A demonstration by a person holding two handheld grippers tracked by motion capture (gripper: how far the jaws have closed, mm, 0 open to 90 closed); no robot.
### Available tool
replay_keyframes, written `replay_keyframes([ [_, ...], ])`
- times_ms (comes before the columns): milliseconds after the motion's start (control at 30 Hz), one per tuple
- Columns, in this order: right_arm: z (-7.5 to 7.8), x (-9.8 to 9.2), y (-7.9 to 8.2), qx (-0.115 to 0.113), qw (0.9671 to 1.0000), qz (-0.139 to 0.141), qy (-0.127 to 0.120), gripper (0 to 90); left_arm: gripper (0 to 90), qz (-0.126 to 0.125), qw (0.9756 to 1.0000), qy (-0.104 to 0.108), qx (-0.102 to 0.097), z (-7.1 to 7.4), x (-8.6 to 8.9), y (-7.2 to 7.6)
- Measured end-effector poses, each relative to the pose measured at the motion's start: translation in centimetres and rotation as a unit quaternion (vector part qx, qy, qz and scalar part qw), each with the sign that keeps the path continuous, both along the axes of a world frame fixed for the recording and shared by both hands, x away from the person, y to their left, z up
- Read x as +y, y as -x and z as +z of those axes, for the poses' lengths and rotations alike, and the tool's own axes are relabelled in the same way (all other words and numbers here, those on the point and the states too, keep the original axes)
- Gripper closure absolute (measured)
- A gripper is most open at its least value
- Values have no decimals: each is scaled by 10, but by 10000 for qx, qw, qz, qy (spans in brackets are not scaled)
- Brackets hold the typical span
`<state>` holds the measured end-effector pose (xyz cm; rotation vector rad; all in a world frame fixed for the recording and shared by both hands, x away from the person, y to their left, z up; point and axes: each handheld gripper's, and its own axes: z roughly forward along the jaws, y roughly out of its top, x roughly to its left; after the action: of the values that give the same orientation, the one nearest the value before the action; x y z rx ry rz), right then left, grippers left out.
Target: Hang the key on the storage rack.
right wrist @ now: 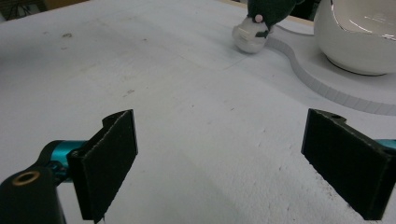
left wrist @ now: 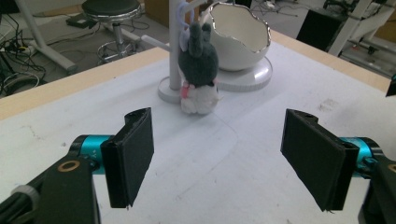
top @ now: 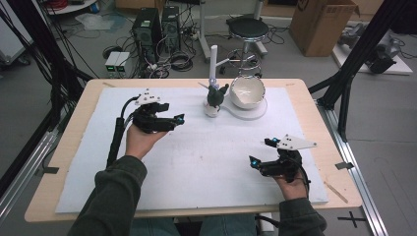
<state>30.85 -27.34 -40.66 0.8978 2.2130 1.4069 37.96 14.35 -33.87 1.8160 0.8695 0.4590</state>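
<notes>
1. High view: a white mat covers a wooden table. The left gripper sits at about ten o'clock on the mat, held in the person's left hand, its tips pointing towards three o'clock at a plush rabbit. The rabbit, grey above and white below, hangs on a white stand at twelve o'clock, near the mat's far edge. Just at three o'clock from it sits a white eggshell-shaped bowl on a flat white base. The right gripper rests at about four o'clock on the mat, well apart from the rabbit.

2. Left gripper view: the two black pads stand wide apart with nothing but bare mat between them. The rabbit hangs straight ahead at twelve o'clock, clear of the pads, against the stand's post. The bowl sits at one o'clock behind it.

3. Right gripper view: the pads are spread wide and hold nothing; bare mat lies between them. The rabbit's white lower half shows at twelve o'clock, far ahead. The bowl and its base are at two o'clock.
</notes>
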Motion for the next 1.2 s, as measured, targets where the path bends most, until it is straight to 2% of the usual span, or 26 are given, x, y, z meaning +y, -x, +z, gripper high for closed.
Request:
replay_keyframes([
  [200,1,1,-1,6,10000,-22,-41,99,258,-145,9999,2,16,-2,4,9],
  [300,1,3,0,-13,10000,-36,-28,99,252,-237,9996,-167,22,-2,4,13],
  [367,1,3,0,-11,10000,-21,-1,99,250,-266,9995,-194,-9,-4,6,16],
  [567,0,1,0,59,10000,-52,-40,99,255,-188,9998,-82,-48,-5,20,23],
  [767,1,2,0,6,10000,-31,-44,99,255,-101,9998,-97,-159,-6,33,34],
  [1033,1,2,0,7,10000,-48,-44,99,251,-52,9998,27,-176,-10,41,45],
  [1200,1,1,0,29,9999,-70,-70,99,250,-60,9998,18,-202,-15,42,51],
])
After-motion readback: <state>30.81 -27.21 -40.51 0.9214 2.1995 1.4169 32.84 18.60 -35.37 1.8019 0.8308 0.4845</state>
